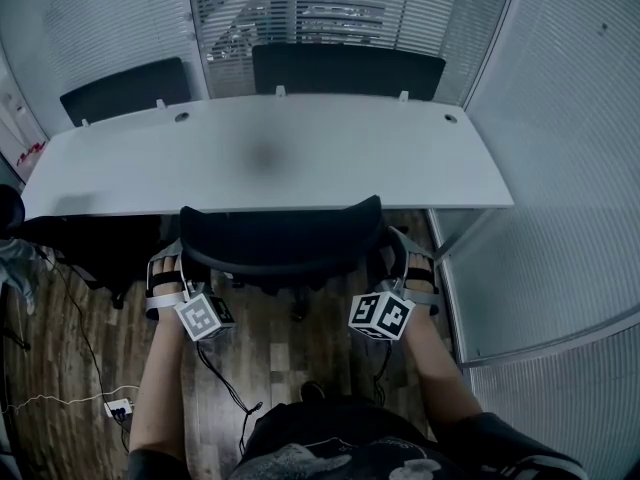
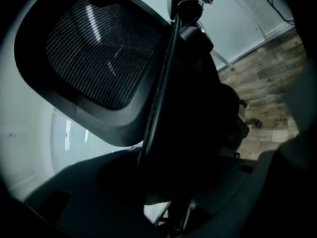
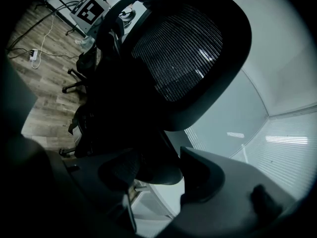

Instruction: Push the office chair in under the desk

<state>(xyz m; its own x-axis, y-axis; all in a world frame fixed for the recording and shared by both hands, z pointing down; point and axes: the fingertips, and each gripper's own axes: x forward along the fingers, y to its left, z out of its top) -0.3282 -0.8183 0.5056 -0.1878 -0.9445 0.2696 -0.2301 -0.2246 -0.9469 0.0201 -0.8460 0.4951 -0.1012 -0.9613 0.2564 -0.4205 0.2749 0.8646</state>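
A black mesh-backed office chair (image 1: 280, 233) stands at the front edge of the white desk (image 1: 300, 158), its seat hidden under the desk top. My left gripper (image 1: 170, 263) is at the left side of the backrest and my right gripper (image 1: 408, 263) is at the right side. In the left gripper view the backrest (image 2: 94, 58) fills the frame and its edge runs down between the jaws of the left gripper (image 2: 153, 177). In the right gripper view the backrest frame (image 3: 183, 48) sits between the jaws of the right gripper (image 3: 153, 177). Both look shut on it.
Two more black chairs (image 1: 125, 88) (image 1: 345, 68) stand behind the desk, by the blinds. A frosted glass partition (image 1: 560, 218) closes the right side. Cables and a power strip (image 1: 118, 406) lie on the wooden floor at the left. A person's legs show below.
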